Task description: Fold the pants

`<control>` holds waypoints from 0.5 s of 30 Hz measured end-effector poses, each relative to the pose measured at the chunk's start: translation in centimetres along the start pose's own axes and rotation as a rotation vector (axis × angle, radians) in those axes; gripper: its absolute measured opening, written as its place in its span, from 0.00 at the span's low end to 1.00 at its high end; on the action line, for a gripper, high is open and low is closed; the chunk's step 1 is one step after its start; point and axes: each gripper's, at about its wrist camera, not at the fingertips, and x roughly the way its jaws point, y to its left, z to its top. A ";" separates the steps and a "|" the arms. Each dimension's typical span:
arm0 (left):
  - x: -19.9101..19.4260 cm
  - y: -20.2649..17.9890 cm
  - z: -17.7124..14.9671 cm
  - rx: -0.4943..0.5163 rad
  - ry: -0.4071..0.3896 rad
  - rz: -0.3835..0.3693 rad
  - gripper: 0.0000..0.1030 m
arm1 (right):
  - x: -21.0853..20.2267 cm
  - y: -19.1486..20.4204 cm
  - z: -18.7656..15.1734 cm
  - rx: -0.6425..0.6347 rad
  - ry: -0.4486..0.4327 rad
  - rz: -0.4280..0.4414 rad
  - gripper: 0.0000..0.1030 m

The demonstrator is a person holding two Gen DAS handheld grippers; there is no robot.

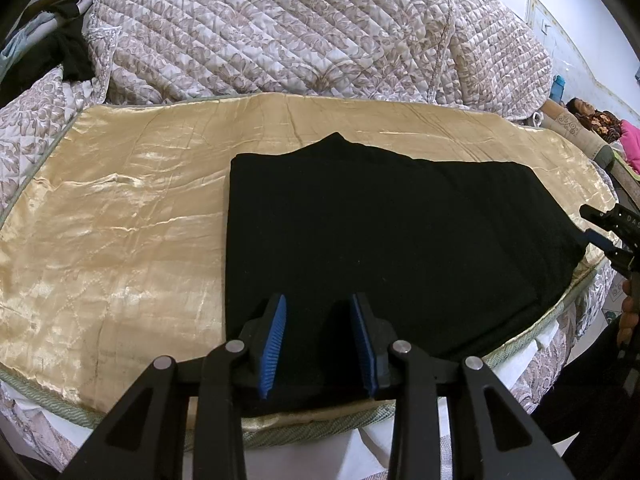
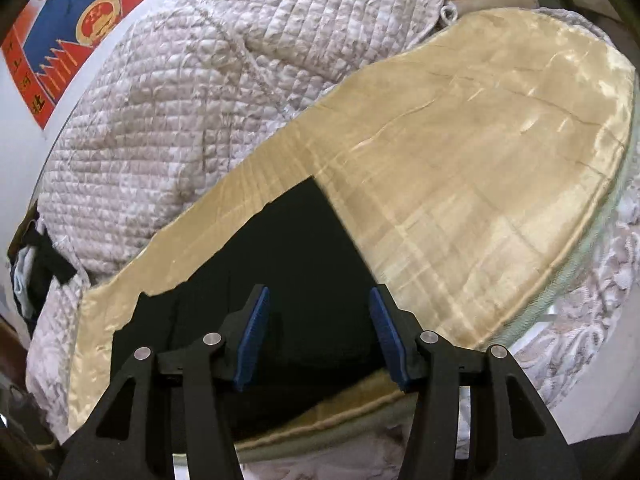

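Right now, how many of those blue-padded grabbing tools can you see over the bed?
2. The left gripper hangs open over the near edge of the black pants. The right gripper hangs open over the pants' other end, on the gold cover.

Bed (image 1: 552, 320) carried gold sheet (image 1: 120, 220); folded black pants (image 1: 380, 232) lay flat on sheet; quilt (image 1: 280, 32) heaped behind.

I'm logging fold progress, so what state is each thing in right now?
pants: folded into a flat block, lying on the gold cover
left gripper: open, over the pants' near edge, holding nothing
right gripper: open, over the pants, holding nothing
gold cover: spread out, wrinkled
quilt: bunched up behind the cover
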 end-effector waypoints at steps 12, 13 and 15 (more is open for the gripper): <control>0.0 0.0 -0.1 -0.004 -0.002 -0.002 0.35 | 0.8 -2.3 -3.1 0.211 0.122 0.081 0.51; 0.0 -0.1 -0.1 -0.003 -0.002 0.000 0.35 | 0.9 -2.2 -3.3 0.216 0.125 0.096 0.51; 0.0 -0.1 -0.2 -0.003 -0.002 0.001 0.35 | 1.3 -1.9 -3.1 0.199 0.117 0.100 0.53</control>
